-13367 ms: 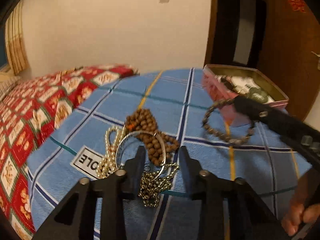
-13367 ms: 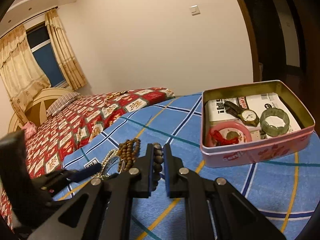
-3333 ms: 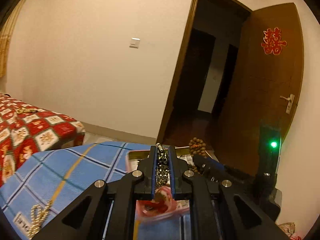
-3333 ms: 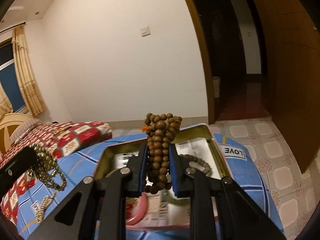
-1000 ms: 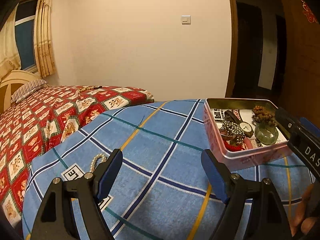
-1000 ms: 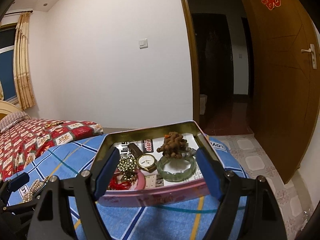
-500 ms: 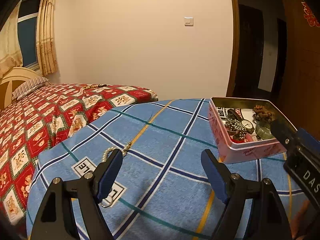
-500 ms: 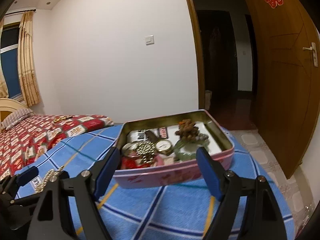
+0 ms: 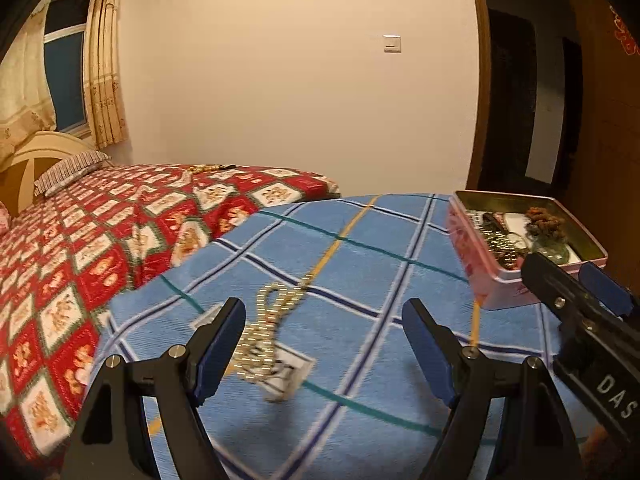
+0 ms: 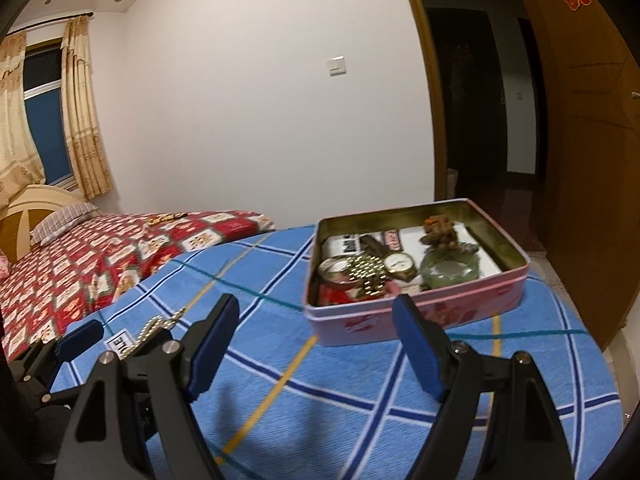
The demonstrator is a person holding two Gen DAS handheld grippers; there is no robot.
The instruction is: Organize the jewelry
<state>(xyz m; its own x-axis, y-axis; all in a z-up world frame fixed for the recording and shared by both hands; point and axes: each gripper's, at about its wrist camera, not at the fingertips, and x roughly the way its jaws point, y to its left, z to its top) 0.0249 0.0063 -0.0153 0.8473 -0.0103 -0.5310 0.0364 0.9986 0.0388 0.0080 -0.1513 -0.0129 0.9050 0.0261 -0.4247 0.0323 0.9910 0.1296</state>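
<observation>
A pale bead necklace (image 9: 267, 334) lies on the blue plaid cloth (image 9: 360, 272), over a white label, with a ring of wire at its near end. My left gripper (image 9: 322, 354) is open and empty, just short of the necklace. The pink tin (image 10: 416, 312) stands at the right and holds a watch (image 10: 396, 262), a green bangle (image 10: 450, 270), brown beads (image 10: 440, 236), a gold bead chain (image 10: 366, 274) and a red bangle. My right gripper (image 10: 316, 350) is open and empty, a little in front of the tin. The necklace also shows in the right wrist view (image 10: 154, 328).
A bed with a red patterned cover (image 9: 100, 232) lies to the left of the blue cloth. The cloth's edge drops off at the right toward the tiled floor and a wooden door (image 10: 580, 120). The right gripper's body (image 9: 580, 320) sits beside the tin in the left wrist view.
Both grippers let go of their beads into the tin and opened. The left gripper has swung left and down toward the pale necklace. The right gripper has drawn back from the tin.
</observation>
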